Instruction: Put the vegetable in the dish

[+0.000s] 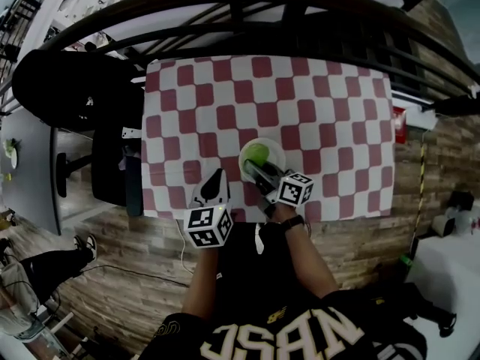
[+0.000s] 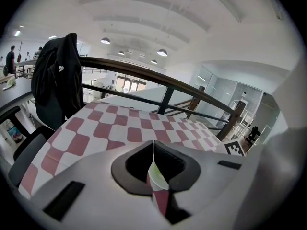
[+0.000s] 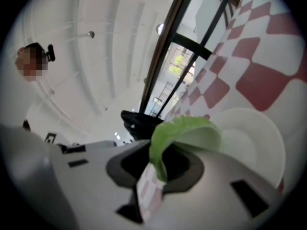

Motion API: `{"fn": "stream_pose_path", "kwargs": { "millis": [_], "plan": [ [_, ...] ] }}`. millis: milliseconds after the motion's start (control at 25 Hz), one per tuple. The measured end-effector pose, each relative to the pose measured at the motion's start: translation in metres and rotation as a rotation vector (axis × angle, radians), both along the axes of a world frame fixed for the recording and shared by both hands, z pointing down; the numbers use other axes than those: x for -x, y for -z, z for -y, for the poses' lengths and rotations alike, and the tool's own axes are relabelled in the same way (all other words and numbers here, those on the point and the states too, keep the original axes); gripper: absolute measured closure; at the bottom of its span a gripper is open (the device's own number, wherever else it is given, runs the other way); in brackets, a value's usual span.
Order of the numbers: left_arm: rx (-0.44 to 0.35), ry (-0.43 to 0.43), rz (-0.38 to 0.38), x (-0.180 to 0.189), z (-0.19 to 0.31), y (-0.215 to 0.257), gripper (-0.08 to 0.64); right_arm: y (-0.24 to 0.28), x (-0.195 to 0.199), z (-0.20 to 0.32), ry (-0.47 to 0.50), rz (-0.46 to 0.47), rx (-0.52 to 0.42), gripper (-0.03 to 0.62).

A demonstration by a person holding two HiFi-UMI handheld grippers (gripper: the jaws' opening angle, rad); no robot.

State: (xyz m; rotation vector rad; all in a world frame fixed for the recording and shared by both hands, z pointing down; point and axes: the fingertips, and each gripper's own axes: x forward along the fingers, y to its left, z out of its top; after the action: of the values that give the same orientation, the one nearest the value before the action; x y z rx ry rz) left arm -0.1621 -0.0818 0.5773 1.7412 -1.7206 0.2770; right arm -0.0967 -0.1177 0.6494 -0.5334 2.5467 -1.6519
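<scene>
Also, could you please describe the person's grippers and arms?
Both the left gripper and right gripper have white bodies, dark jaw collars and a cube of black-and-white square markers. The person wears a black shirt with pale lettering and a dark wristband on the right wrist.
</scene>
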Motion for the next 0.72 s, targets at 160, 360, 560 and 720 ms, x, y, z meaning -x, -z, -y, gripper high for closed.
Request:
{"fn": "stream_pose_path", "kwargs": {
  "millis": [160, 360, 560, 720],
  "plan": [
    [0.000, -0.036, -0.005, -0.015, 0.003, 0.000, 0.532, -0.005, -0.007, -0.005, 0.049, -0.082, 0.047, 0.511],
    [0.000, -0.059, -0.005, -0.026, 0.004, 0.001, 0.532, -0.015, -0.016, -0.017, 0.114, -0.177, 0.037, 0.491],
    [0.008, -0.054, -0.006, -0.028, 0.001, -0.001, 0.532, -0.014, -0.022, -0.012, 0.111, -0.167, 0.032, 0.489],
    [0.009, -0.044, -0.006, -0.029, -0.004, 0.000, 0.532, -0.008, -0.015, -0.008, 0.103, -0.150, 0.035, 0.491]
  ]
}}
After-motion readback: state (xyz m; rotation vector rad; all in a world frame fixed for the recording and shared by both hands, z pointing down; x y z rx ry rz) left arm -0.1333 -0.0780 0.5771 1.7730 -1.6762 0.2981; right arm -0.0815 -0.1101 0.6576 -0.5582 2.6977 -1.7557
